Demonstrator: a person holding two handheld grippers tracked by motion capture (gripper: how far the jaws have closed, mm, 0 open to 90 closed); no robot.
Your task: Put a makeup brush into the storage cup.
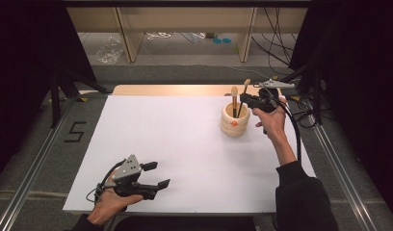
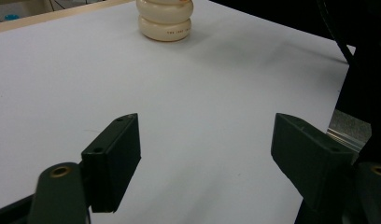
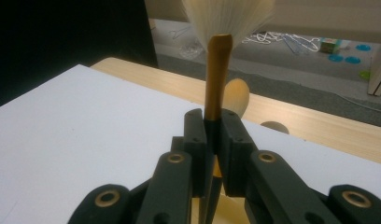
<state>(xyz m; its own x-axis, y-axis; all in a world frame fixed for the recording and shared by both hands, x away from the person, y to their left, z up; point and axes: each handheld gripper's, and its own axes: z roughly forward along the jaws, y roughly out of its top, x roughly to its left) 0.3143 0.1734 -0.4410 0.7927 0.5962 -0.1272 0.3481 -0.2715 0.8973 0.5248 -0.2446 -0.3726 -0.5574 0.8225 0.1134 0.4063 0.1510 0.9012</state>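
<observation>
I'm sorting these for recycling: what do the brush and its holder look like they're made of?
The brush held in the right gripper seems to have a glossy golden-brown handle, lacquered wood or metal, with pale, fine bristles fanning out on top. The holder looks like matte cream ceramic or plastic: smooth, rounded stacked rings. I can't tell which.

A makeup brush (image 3: 218, 70) with pale bristles and a golden ferrule stands upright, pinched between the right tool's (image 3: 213, 140) jaws, above the cream ribbed holder (image 1: 234, 121).

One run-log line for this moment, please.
right gripper: shut on brush, over holder | left gripper: open, idle | second brush: in holder
</observation>
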